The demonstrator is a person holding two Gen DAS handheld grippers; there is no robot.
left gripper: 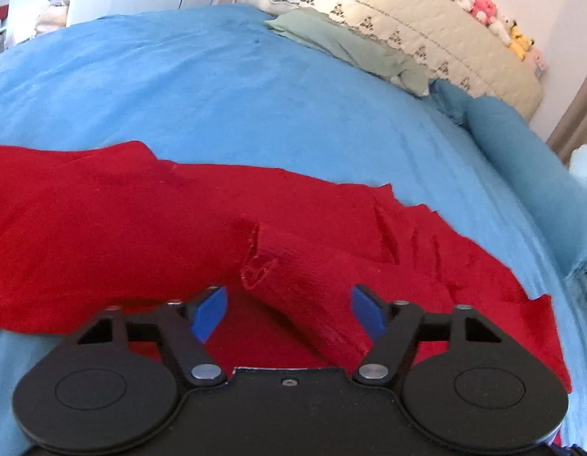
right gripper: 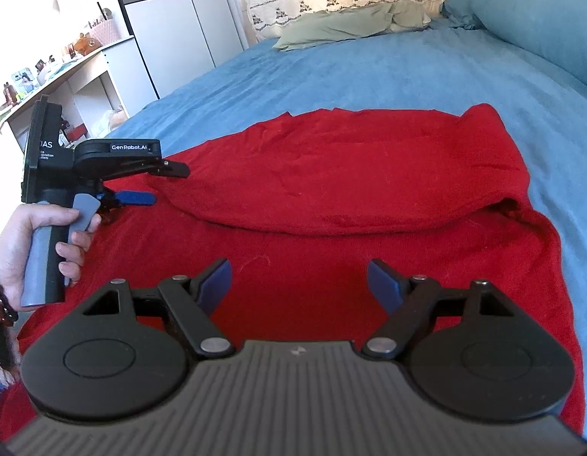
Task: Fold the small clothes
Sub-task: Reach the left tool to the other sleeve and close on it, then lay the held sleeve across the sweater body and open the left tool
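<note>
Blue-padded fingers frame the bottom of the left wrist view, where the left gripper stands spread with a rolled red sleeve cuff lying in the gap between the pads; whether the right-hand pad touches the knit cannot be told, and the left-hand pad is clear of it. That cuff, with its open ribbed mouth, shows only from this camera. Beyond it the red sweater stretches across the blue bedspread, creased at the right.

Over to the right wrist view, and the right gripper hangs above the sweater's near part with its jaws wide apart and nothing between them. From here the garment reads differently: its far part is folded over towards the camera, forming a rounded doubled flap atop the flat lower layer. This view alone also catches the left gripper from outside at the sweater's left edge, a person's hand wrapped round its grey handle, a beaded bracelet at the wrist, and its blue pad and black finger seen apart.

Both cameras take in the pale green cloth and the quilted cream pillow at the head of the bed. Only the left one finds the plush toys against the wall; only the right one shows the white shelf unit and wardrobe.
</note>
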